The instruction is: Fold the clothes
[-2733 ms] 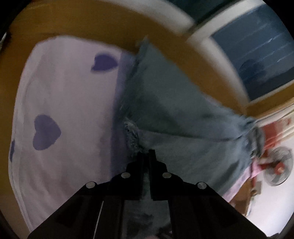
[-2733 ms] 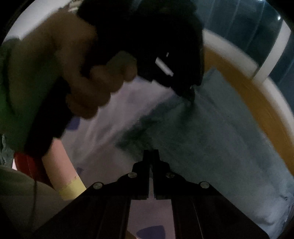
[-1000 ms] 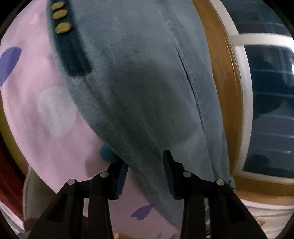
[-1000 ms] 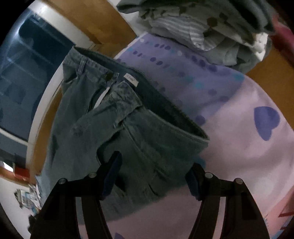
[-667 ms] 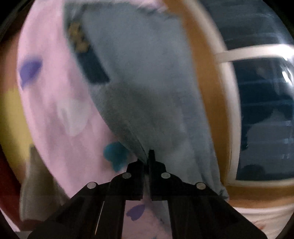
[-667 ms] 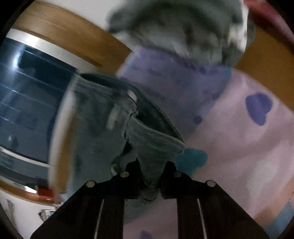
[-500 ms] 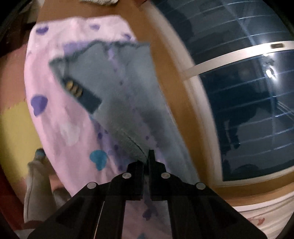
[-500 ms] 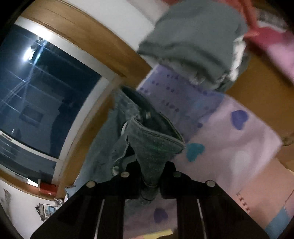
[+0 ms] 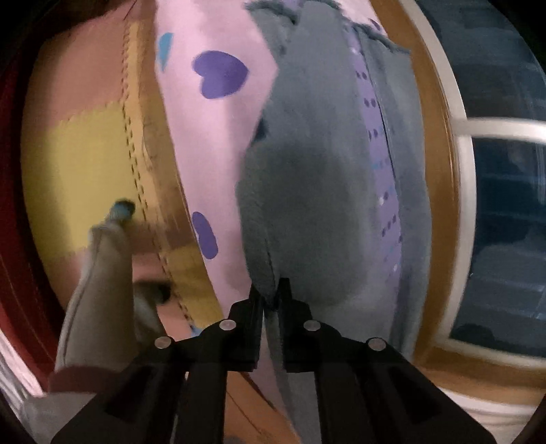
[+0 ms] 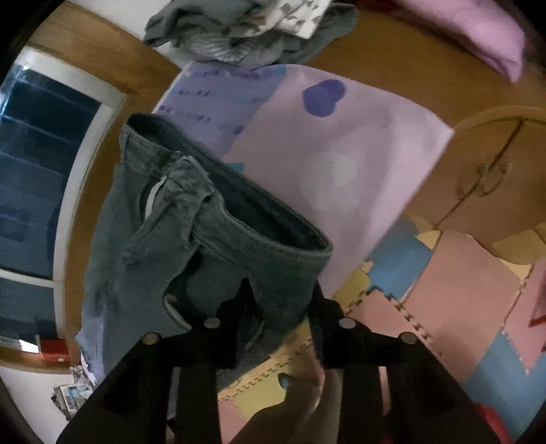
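A pair of blue-grey jeans (image 9: 324, 170) hangs partly lifted over a pink sheet with purple hearts (image 9: 211, 136). In the left wrist view its frayed leg ends lie far off at the top. My left gripper (image 9: 271, 295) is shut on a folded edge of the leg fabric. In the right wrist view the jeans (image 10: 163, 239) show the waistband, fly and button. My right gripper (image 10: 281, 297) is shut on the thick waistband corner, which bulges between the fingers. The sheet (image 10: 358, 153) spreads beyond it.
A heap of other clothes (image 10: 245, 30) lies past the sheet, a pink folded item (image 10: 477, 27) beside it. Coloured foam floor mats (image 10: 460, 290) run along the bed edge. A person's grey trouser leg (image 9: 99, 273) stands on them. A dark window (image 9: 505, 205) borders the far side.
Both grippers stay shut on the jeans and have drawn them toward the near edge of the sheet. The views have swung so the floor mats and the person's leg now show.
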`<action>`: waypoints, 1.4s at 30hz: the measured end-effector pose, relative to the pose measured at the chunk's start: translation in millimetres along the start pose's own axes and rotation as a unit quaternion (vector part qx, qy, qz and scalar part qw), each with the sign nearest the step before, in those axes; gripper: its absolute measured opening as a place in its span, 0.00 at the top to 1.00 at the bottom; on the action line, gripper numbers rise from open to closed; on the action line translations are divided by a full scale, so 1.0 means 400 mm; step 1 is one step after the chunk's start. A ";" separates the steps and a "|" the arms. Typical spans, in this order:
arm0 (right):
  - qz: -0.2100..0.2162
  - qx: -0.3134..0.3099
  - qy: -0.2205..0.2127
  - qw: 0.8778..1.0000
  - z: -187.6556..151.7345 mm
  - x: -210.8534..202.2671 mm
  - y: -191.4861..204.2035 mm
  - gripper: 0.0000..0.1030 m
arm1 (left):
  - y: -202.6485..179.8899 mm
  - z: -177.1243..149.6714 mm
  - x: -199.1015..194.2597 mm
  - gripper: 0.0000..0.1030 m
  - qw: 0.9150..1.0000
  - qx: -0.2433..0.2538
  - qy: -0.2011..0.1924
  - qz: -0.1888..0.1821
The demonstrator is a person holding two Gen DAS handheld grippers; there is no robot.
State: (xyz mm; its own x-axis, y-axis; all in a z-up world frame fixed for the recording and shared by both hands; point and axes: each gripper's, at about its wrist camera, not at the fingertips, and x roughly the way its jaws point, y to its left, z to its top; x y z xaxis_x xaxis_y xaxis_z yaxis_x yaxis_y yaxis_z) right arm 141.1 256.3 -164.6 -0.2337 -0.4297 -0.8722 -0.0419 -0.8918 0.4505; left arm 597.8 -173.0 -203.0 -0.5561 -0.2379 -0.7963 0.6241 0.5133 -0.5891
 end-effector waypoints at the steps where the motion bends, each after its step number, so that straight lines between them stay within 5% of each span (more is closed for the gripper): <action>1: -0.005 -0.001 -0.007 1.000 0.000 -0.015 0.004 0.70 | 0.007 0.001 -0.028 0.93 1.000 -0.003 -0.008 -0.005; 6: -0.033 -0.049 -0.105 0.993 -0.007 -0.163 0.129 0.70 | -0.104 0.078 -0.102 0.81 0.996 0.032 -0.069 -0.037; 10: 0.046 -0.149 -0.046 0.987 -0.035 -0.080 0.347 0.70 | -0.201 0.199 -0.063 0.80 0.994 0.071 -0.071 -0.046; 13: 0.084 -0.187 0.024 0.978 -0.129 0.073 0.509 0.66 | -0.264 0.311 0.018 0.78 0.993 0.093 -0.061 -0.037; 17: 0.134 -0.236 0.116 0.955 -0.254 0.278 0.725 0.66 | -0.275 0.461 0.185 0.77 0.997 0.026 -0.012 -0.066; 21: 0.133 -0.234 0.121 0.955 -0.358 0.399 0.893 0.66 | -0.300 0.568 0.249 0.77 0.996 0.000 -0.003 -0.088; 26: 0.141 -0.198 0.102 0.965 -0.439 0.424 1.012 0.66 | -0.372 0.675 0.280 0.76 0.994 0.044 0.011 -0.095; 34: 0.138 -0.172 0.105 0.970 -0.479 0.448 1.062 0.66 | -0.430 0.690 0.315 0.50 0.993 0.039 0.027 -0.105; 36: 0.143 -0.173 0.111 0.968 -0.474 0.460 1.067 0.66 | -0.437 0.676 0.313 0.60 0.995 0.038 0.007 -0.090; 38: 0.143 -0.175 0.115 0.967 -0.471 0.467 1.068 0.66 | -0.442 0.667 0.319 0.95 0.996 0.047 -0.010 -0.070; 42: 0.146 -0.171 0.128 0.966 -0.474 0.474 1.061 0.66 | -0.421 0.662 0.320 0.96 0.996 0.025 -0.012 -0.087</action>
State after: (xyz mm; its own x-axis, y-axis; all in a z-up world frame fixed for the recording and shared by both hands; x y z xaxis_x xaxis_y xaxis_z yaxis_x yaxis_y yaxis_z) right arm 263.3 -230.4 -174.9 0.0628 -0.6516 -0.7559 0.3239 -0.7031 0.6330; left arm 567.1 -508.1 -242.0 -0.6460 -0.3395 -0.6836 0.5454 0.4213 -0.7246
